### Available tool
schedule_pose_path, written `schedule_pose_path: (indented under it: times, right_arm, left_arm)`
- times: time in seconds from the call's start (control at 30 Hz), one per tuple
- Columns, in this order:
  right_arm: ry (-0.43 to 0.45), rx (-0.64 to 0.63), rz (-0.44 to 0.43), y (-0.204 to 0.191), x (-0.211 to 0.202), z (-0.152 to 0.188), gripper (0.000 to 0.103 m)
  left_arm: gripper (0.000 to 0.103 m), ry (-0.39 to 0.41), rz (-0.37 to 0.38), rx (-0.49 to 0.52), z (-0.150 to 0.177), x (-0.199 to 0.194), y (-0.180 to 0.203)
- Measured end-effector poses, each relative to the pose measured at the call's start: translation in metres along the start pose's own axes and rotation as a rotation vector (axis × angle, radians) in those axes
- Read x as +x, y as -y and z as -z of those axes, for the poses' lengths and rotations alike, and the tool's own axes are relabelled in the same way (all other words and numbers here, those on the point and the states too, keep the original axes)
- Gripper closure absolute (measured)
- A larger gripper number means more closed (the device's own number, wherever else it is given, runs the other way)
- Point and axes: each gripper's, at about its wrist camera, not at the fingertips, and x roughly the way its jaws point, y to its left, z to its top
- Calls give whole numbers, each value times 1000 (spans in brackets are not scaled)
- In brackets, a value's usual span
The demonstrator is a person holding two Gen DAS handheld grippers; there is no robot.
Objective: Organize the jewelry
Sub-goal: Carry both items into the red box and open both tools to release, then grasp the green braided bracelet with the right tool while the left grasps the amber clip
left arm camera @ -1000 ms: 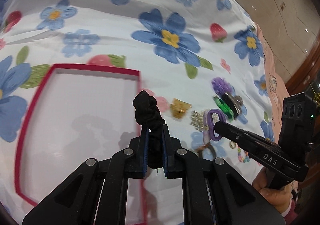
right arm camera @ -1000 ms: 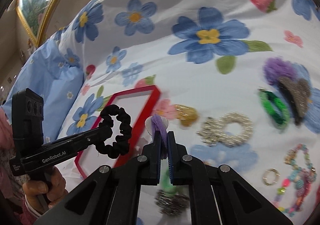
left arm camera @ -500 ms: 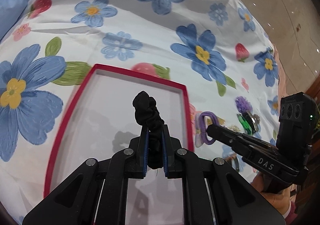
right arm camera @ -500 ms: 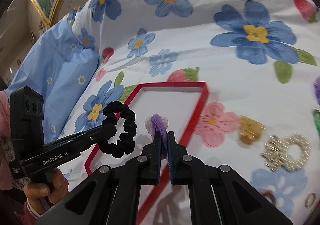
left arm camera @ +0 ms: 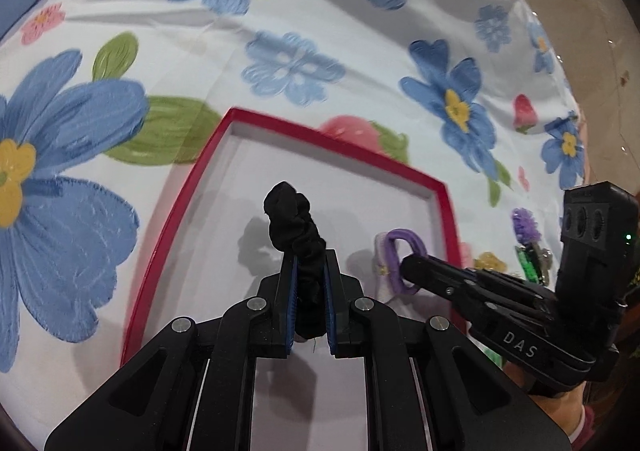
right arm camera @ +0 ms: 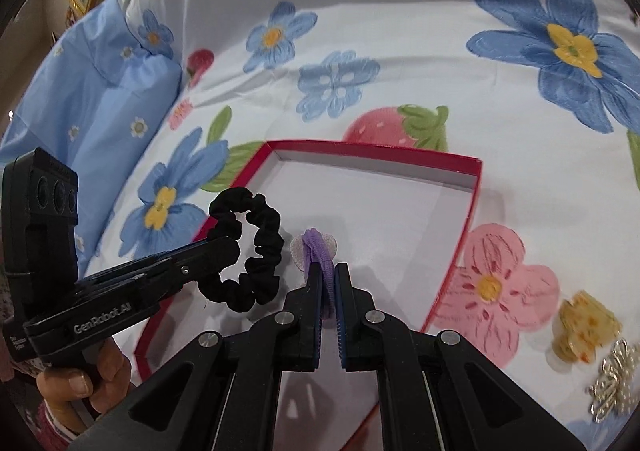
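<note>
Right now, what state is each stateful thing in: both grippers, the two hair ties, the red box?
left gripper: shut on black scrunchie
right gripper: shut on purple hair tie
black scrunchie: held above the box, not released
purple hair tie: held above the box, not released
red box: open, lidless, nothing lying inside it
gold clip: lying on the bedspread, outside the box

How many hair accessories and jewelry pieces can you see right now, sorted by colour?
Black: 1, the black scrunchie in the left gripper
Purple: 2, the purple hair tie in the right gripper and a fuzzy purple piece
Green: 1, green clip
Yellow: 1, yellow clip
Silver: 1, silver beaded piece
Total: 6
</note>
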Motion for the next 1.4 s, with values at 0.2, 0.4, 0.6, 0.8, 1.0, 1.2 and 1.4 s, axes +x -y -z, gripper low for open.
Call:
schedule_pose_path:
  times: [0.2, 0.4, 0.6, 0.8, 1.0, 1.2, 1.4]
  right_arm:
    - [-32, -28, 26, 1, 11, -1, 96]
    - [-36, -36, 36, 0, 12, -4, 91]
    - [-27, -34, 35, -2, 7, -5, 79]
    - [20, -19, 16, -4, -16, -2, 63]
    - [76, 16, 1, 3, -53, 16, 56]
    - [143, 72, 16, 25, -97, 38, 56]
    - [189, 133, 65, 56, -139, 66, 56]
  left_arm:
    - [85, -14, -44, -6, 3, 6, -7]
    - [64, -9, -63, -10, 3, 3, -8]
    - [58, 10, -76, -16, 1, -7, -9]
    - [55, 42, -68, -32, 4, -28, -5]
    - [45, 75, -46, -28, 13, -51, 13]
    - [43, 83, 4, 7, 25, -66, 45]
    - [38, 56, 64, 61, 37, -65, 85]
